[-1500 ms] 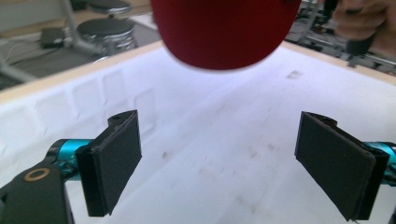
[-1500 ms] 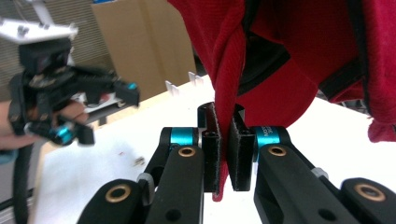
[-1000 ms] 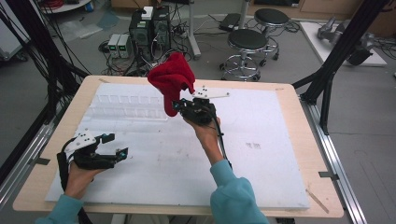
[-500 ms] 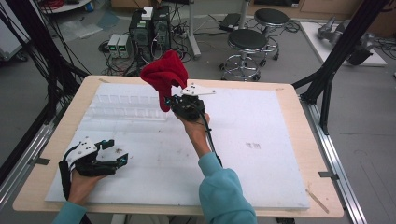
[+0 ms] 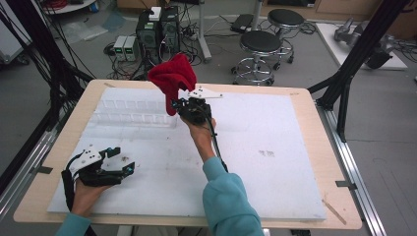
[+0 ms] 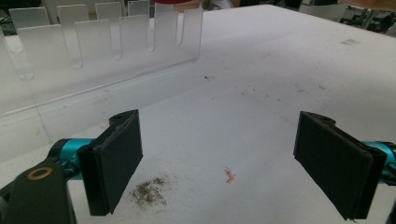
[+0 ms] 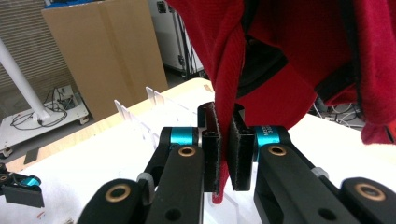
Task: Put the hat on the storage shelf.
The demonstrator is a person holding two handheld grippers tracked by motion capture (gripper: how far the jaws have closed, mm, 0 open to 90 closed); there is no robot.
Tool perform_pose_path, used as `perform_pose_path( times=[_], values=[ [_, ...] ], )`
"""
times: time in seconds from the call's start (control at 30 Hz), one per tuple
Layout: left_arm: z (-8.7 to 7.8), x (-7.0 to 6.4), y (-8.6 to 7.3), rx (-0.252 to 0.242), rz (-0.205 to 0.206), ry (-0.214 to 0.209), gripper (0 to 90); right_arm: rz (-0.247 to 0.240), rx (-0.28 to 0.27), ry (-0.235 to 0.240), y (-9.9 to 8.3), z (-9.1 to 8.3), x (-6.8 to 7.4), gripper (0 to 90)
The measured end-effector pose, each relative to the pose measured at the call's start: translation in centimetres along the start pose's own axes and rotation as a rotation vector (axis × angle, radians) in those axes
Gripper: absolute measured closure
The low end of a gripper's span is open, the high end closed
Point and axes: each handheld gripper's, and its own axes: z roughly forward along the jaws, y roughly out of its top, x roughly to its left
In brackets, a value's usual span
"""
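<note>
A red cloth [image 5: 172,78] is held up above the far middle of the white board, bunched and hanging. My right gripper [image 5: 183,106] is shut on its lower edge; in the right gripper view the red cloth [image 7: 280,56] rises from between the two black pads [image 7: 211,144]. My left gripper [image 5: 120,162] rests low at the near left of the board, open, jaws wide apart with nothing between them. In the left gripper view its pads [image 6: 116,163] frame bare white board with a small dirt smudge [image 6: 149,192].
A clear plastic rack [image 5: 133,112] with upright slots stands at the far left of the white board [image 5: 275,147], just below the cloth; the clear plastic rack [image 6: 93,42] also stands ahead of the left gripper. Stools [image 5: 260,44] and computer boxes stand beyond the table.
My right gripper has carried the red cloth leftward and farther back, toward the rack. My left gripper has drifted slightly toward the near left edge.
</note>
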Motion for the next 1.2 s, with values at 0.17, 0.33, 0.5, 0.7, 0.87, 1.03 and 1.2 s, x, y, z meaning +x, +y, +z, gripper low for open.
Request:
perform_pose_path(
  times=[0.17, 0.33, 0.5, 0.7, 0.87, 1.03, 1.2],
  values=[
    [0.0, 0.0, 0.0, -0.001, 0.001, -0.004, 15.8, -0.014, 0.027, -0.012, -0.2, 0.5, 0.2, 85.8],
    [0.0, 0.0, 0.0, 0.002, 0.002, -0.004, 15.8, 0.009, 0.031, -0.015, -0.3, 0.5, -0.1, 85.8],
    [0.0, 0.0, 0.0, 0.002, 0.002, -0.004, 15.8, 0.019, 0.03, -0.015, -0.4, 0.7, 0.0, 85.8],
    [0.0, 0.0, 0.0, 0.005, 0.005, -0.004, 15.8, 0.024, 0.027, -0.017, -0.4, 0.8, 0.1, 85.8],
    [0.0, -0.1, 0.0, 0.004, 0.005, -0.001, 15.8, 0.046, 0.028, -0.028, -0.4, 0.9, 0.4, 85.7],
    [0.0, -0.1, 0.0, 0.005, 0.005, -0.001, 15.8, 0.052, 0.029, -0.038, -0.4, 1.0, 0.7, 85.7],
    [0.0, -0.1, 0.0, 0.006, 0.006, 0.0, 15.8, 0.051, 0.035, -0.058, -0.4, 1.0, 1.2, 85.7]
  ],
)
